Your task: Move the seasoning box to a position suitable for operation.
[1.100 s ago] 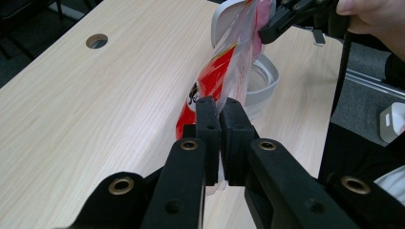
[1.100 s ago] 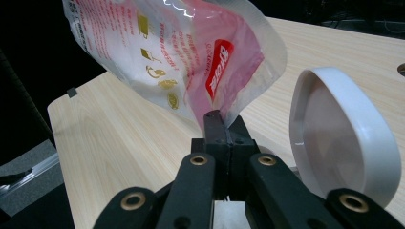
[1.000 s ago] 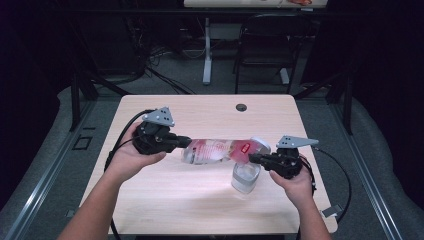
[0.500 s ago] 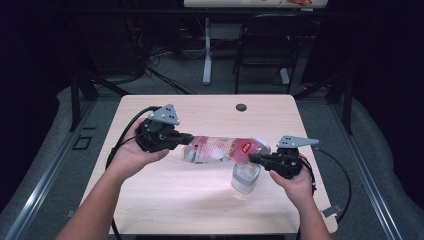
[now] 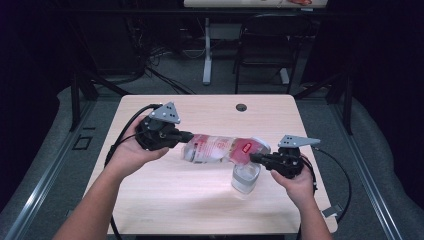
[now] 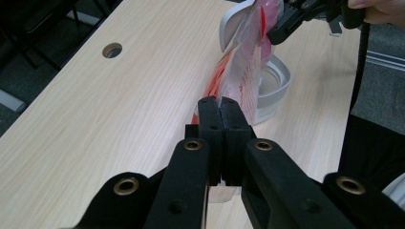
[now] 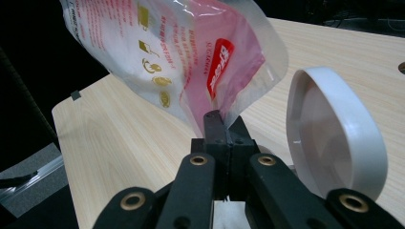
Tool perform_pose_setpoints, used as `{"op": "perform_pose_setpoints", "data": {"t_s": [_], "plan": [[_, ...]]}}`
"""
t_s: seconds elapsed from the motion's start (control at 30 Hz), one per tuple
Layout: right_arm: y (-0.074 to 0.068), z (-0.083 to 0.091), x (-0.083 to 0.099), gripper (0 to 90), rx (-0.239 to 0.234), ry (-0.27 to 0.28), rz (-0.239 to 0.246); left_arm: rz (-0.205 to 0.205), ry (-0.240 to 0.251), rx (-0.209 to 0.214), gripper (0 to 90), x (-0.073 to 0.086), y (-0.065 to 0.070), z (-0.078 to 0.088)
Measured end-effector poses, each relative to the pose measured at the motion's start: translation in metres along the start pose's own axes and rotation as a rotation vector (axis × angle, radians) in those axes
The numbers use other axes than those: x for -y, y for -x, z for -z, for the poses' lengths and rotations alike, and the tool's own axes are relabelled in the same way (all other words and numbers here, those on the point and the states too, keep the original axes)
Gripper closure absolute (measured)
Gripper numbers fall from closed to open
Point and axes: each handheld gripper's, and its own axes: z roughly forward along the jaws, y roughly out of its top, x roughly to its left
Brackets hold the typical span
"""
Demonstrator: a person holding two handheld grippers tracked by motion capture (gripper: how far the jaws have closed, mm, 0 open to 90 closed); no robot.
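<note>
A clear plastic pouch (image 5: 220, 149) with pink contents and red print hangs stretched between both grippers above the table. My left gripper (image 5: 187, 136) is shut on its left end; in the left gripper view the jaws (image 6: 219, 102) pinch the pouch (image 6: 243, 71) edge. My right gripper (image 5: 255, 158) is shut on the right end, the pouch (image 7: 181, 52) rising from its closed jaws (image 7: 222, 119). Just below the right end stands a clear round container (image 5: 245, 177), its white hinged lid (image 7: 334, 133) flipped open.
The light wooden table (image 5: 165, 200) has a cable hole (image 5: 241, 107) near its far edge. Black cables trail from both grippers over the table's sides. A dark chair (image 5: 265, 50) and a table leg stand beyond the far edge.
The left gripper has shifted slightly up and to the right with its end of the pouch. The right gripper and the container have stayed in place.
</note>
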Motion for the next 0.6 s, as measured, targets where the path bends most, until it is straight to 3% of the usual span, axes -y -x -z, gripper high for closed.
{"op": "perform_pose_setpoints", "data": {"t_s": [0.6], "plan": [[0.0029,0.0054,-0.0014,90.0,0.007,-0.01,-0.001,-0.006,-0.001,0.018,90.0,-0.0062,0.0023,0.0017]]}}
